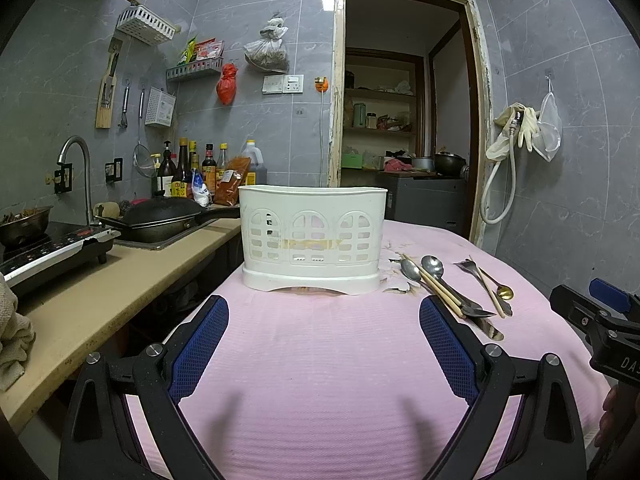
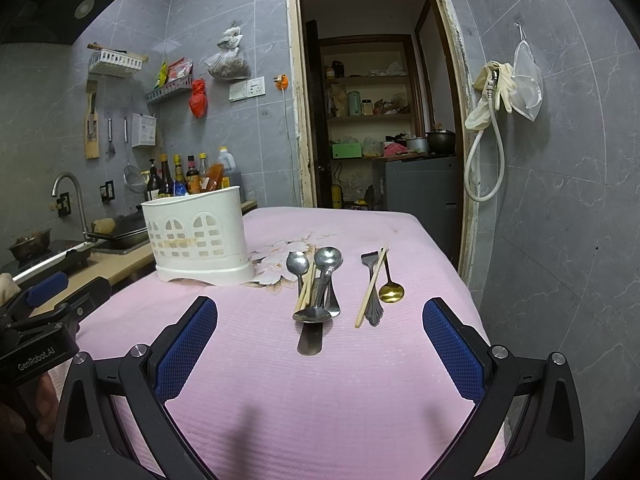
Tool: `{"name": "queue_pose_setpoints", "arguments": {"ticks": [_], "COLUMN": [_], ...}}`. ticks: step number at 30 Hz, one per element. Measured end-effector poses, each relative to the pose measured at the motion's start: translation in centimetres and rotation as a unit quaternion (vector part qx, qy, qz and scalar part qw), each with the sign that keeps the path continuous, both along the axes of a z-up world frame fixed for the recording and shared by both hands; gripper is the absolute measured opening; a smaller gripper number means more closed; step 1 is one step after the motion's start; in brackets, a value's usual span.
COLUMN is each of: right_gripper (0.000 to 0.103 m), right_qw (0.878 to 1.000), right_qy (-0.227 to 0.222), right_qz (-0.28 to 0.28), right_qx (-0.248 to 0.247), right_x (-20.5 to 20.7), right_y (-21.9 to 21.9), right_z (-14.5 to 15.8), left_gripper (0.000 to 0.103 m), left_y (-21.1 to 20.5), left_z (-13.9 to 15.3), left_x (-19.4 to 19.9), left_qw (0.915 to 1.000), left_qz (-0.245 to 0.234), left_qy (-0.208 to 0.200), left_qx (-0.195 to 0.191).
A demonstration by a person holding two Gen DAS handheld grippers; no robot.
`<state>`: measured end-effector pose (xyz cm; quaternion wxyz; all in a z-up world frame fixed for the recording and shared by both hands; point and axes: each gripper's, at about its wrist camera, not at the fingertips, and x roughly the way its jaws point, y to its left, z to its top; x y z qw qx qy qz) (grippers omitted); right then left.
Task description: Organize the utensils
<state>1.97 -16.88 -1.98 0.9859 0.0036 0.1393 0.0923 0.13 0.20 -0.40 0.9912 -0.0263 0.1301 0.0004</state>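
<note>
Two grippers hover over pink cloth (image 2: 360,380) on desk, fingers wide, holding nothing: left gripper (image 1: 324,322), right gripper (image 2: 320,322). White caddy (image 1: 313,238) upright at 12 o'clock from left gripper. Spoons and chopsticks (image 2: 316,288) lie loose at 12 o'clock from right gripper; gold spoon (image 2: 391,291) and fork (image 2: 372,288) near 1 o'clock.

White slotted caddy (image 2: 200,236) upright on pink cloth; spoons (image 2: 316,284), chopsticks (image 2: 372,286) flat beside it.

Holders: you've got one white caddy (image 2: 200,236)
Spoons: three steel (image 2: 327,260), one gold (image 2: 391,292)
Chopsticks: three (image 2: 372,288)
Forks: one (image 2: 370,276)
</note>
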Motion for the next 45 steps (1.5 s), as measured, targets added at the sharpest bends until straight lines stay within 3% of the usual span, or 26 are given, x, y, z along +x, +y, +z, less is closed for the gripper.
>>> {"name": "queue_pose_setpoints", "arguments": {"ticks": [35,45], "right_gripper": [0.103,0.103], "right_qw": [1.0,1.0], "right_qy": [0.003,-0.025], "right_qz": [0.001,0.002], "right_qx": [0.001,-0.009], "right_x": [0.1,0.0], "right_y": [0.0,0.4], "right_z": [0.0,0.2], "left_gripper": [0.094,0.094], "left_y": [0.0,1.7], "left_z": [0.0,0.5], "left_x": [0.0,1.6], "left_qw": [1.0,0.9993], "left_qz": [0.001,-0.003], "left_qy": [0.001,0.013], "left_qx": [0.001,-0.036]}}
